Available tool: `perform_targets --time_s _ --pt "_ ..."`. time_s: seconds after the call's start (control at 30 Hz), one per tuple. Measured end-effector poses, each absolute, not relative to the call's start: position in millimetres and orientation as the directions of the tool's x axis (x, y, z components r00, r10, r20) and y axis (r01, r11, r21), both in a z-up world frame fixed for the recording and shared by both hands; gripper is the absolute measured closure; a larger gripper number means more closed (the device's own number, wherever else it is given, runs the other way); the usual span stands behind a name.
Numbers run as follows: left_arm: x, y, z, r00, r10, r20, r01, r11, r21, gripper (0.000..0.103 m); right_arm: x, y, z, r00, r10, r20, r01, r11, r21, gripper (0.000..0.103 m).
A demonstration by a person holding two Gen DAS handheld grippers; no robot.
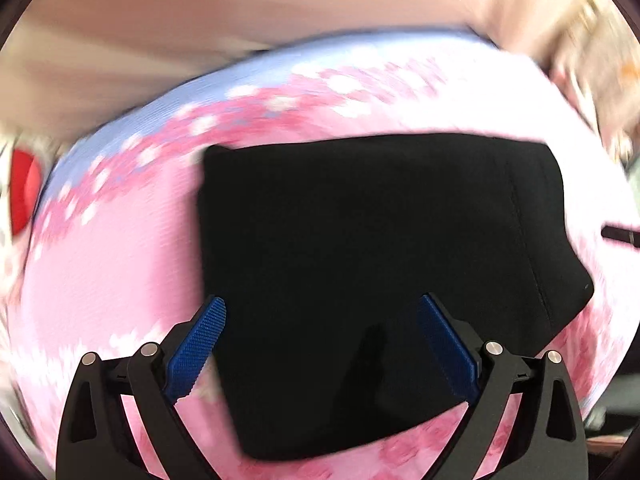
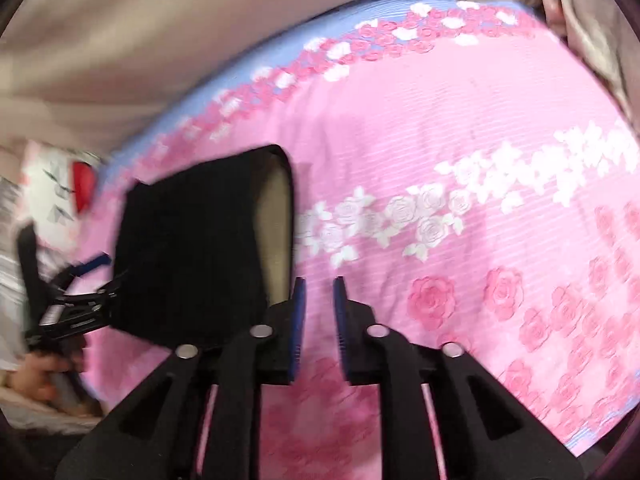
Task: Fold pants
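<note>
black folded pants (image 1: 372, 280) on pink floral bedspread (image 2: 440, 140); left gripper (image 1: 320, 320) released above them; right gripper (image 2: 318, 292) released, empty.

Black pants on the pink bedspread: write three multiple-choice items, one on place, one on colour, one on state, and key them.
1. The folded black pants lie on:
A. a floral bedspread
B. a wooden floor
C. a chair

2. The pads of the left tongs are:
A. red
B. blue
C. white

3. The right tongs are:
A. clamped on the pants
B. holding a hanger
C. empty, slightly parted

Key: 1 A, pink rose fabric surrounds the pants; 2 B, both ribbed pads show blue; 3 C, only bedspread shows through the gap.
</note>
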State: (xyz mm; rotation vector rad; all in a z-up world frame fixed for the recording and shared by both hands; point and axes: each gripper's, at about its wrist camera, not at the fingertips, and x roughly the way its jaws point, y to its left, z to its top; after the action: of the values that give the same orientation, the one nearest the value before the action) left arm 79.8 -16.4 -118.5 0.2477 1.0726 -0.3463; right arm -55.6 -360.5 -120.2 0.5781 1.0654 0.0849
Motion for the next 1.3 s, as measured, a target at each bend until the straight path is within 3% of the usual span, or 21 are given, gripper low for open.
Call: perform_targets --time_s 0.03,0.07,0.1,0.17,0.3,0.37,0.43,0.5,0.63,0.73,0.87,0.93,0.97,1.03,1.1,1.17,1.2,1.3 --pt "80.5 0.4 -117.8 0.426 -0.158 -0.891 0.35 0.937 0.002 0.008 -54.4 -356.4 -123.0 0.487 0.36 -0.796 0.2 0.841 0.503 0.058" --pt "81.7 15.7 -119.4 0.415 -0.16 -0.896 0.309 0.951 -0.026 0.008 -53.1 -349.6 -128.9 0.479 0.384 -0.789 0.193 0.831 0.521 0.035" --pt "84.0 33.1 -125.4 0.389 -0.155 -0.908 0.26 0.964 -0.053 0.008 -51.6 -341.3 -135.7 0.475 0.409 -0.779 0.183 0.82 0.542 0.028" --pt "87.8 59.0 -144.4 0.307 -0.171 -0.936 0.196 0.974 -0.114 0.007 -42.8 -317.6 -147.0 0.459 0.441 -0.771 0.178 0.805 0.566 0.028" --pt "85.5 69.9 -165.4 0.233 -0.348 -0.908 0.163 0.934 -0.317 0.007 -24.2 -290.6 -179.4 0.379 0.464 -0.8 0.213 0.798 0.564 0.026" --pt "89.4 65.0 -180.6 0.166 -0.383 -0.909 0.164 0.919 -0.358 0.007 -22.5 -286.7 -180.6 0.409 0.465 -0.786 0.223 0.784 0.58 0.024" --pt "89.9 54.5 -182.1 0.175 -0.392 -0.903 0.209 0.911 -0.355 0.006 -18.8 -283.5 -180.4 0.411 0.483 -0.773 0.216 0.773 0.597 0.043" --pt "90.6 44.0 -181.2 0.154 -0.386 -0.91 0.26 0.904 -0.339 0.02 -12.4 -280.5 -175.1 0.401 0.493 -0.772 0.216 0.768 0.603 0.061" --pt "84.2 47.4 -166.8 0.09 -0.413 -0.906 0.275 0.885 -0.375 0.059 -18.1 -276.9 -144.9 0.399 0.522 -0.754 0.179 0.762 0.622 0.067" --pt "69.4 61.3 -151.0 0.026 -0.463 -0.886 0.293 0.851 -0.436 0.072 -34.4 -277.8 -124.7 0.386 0.552 -0.739 0.134 0.759 0.637 0.069" --pt "31.9 64.3 -147.8 -0.054 -0.465 -0.884 0.337 0.825 -0.454 0.069 -56.2 -267.5 -136.6 0.282 0.521 -0.805 0.087 0.822 0.563 0.065" --pt "21.9 60.1 -161.5 -0.045 -0.406 -0.913 0.357 0.847 -0.394 0.059 -58.2 -269.5 -169.9 0.225 0.464 -0.857 0.131 0.857 0.498 0.039" --pt "19.4 58.0 -167.1 -0.032 -0.375 -0.927 0.355 0.862 -0.361 0.059 -60.9 -274.8 -185.6 0.206 0.456 -0.866 0.176 0.853 0.491 0.037" --pt "18.8 58.4 -154.9 -0.006 -0.405 -0.914 0.341 0.859 -0.382 0.059 -66.6 -286.2 -173.0 0.267 0.442 -0.856 0.225 0.836 0.501 0.038" --pt "22.7 65.0 -122.4 0.074 -0.439 -0.895 0.334 0.857 -0.393 0.059 -70.4 -297.1 -139.2 0.357 0.334 -0.873 0.237 0.871 0.43 0.038" --pt "27.5 72.4 -96.0 0.184 -0.434 -0.882 0.351 0.867 -0.353 0.048 -67.3 -299.5 -100.6 0.481 0.22 -0.848 0.193 0.917 0.348 0.039" --pt "31.4 73.0 -88.4 0.231 -0.423 -0.876 0.354 0.875 -0.33 0.046 -59.5 -297.3 -87.6 0.515 0.227 -0.827 0.16 0.922 0.352 0.049" --pt "56.8 56.9 -84.6 0.283 -0.423 -0.861 0.353 0.88 -0.317 0.043 -23.0 -268.3 -72.5 0.505 0.363 -0.783 0.011 0.904 0.427 0.063"
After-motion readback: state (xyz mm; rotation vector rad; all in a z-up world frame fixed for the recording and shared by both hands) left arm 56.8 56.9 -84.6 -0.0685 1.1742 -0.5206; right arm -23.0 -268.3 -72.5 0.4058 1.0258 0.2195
